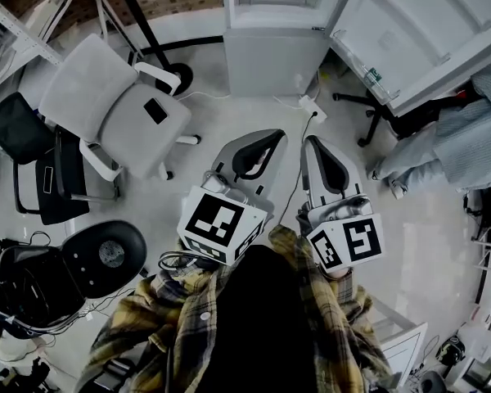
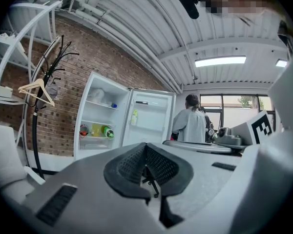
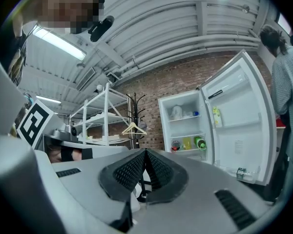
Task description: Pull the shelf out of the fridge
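The white fridge stands at the top of the head view, a good way ahead of both grippers, its door swung wide to the right. Inside, a shelf holds small items and a lower shelf carries bottles; the right gripper view shows these shelves too. My left gripper points toward the fridge, shut and empty. Beside it my right gripper is also shut with nothing in it.
A white office chair stands to the left, with a black chair and black stool nearer. A coat rack is left of the fridge. A person in grey sits by the open door. A power strip lies on the floor.
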A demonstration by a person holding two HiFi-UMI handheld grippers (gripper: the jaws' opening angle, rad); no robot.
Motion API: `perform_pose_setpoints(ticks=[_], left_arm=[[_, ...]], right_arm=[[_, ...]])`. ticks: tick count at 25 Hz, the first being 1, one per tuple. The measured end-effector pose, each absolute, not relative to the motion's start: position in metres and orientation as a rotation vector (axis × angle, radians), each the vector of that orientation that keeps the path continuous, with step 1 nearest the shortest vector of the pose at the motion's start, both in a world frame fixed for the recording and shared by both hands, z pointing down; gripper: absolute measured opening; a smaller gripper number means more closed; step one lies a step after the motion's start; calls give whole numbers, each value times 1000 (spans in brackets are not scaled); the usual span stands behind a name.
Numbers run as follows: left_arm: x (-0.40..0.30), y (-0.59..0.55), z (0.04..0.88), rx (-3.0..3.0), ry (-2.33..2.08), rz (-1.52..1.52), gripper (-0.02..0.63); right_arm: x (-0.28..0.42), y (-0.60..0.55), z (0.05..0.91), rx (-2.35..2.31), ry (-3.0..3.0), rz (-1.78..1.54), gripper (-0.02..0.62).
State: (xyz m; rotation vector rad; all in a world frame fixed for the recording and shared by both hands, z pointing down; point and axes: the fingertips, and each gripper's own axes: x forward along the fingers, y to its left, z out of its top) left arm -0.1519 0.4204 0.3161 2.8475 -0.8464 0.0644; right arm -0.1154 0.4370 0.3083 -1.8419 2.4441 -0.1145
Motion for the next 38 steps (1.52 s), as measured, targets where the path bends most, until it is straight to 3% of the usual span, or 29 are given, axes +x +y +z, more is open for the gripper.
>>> perform_pose_setpoints(ticks=[16, 38], left_arm=[[-131, 380, 312, 2850, -867, 55, 3], [-104, 195, 303, 2889, -748, 51, 3]], right_arm=[[-93, 403, 311, -1829, 2432, -139, 17], [-72, 218, 301, -1922, 2379, -121, 17]])
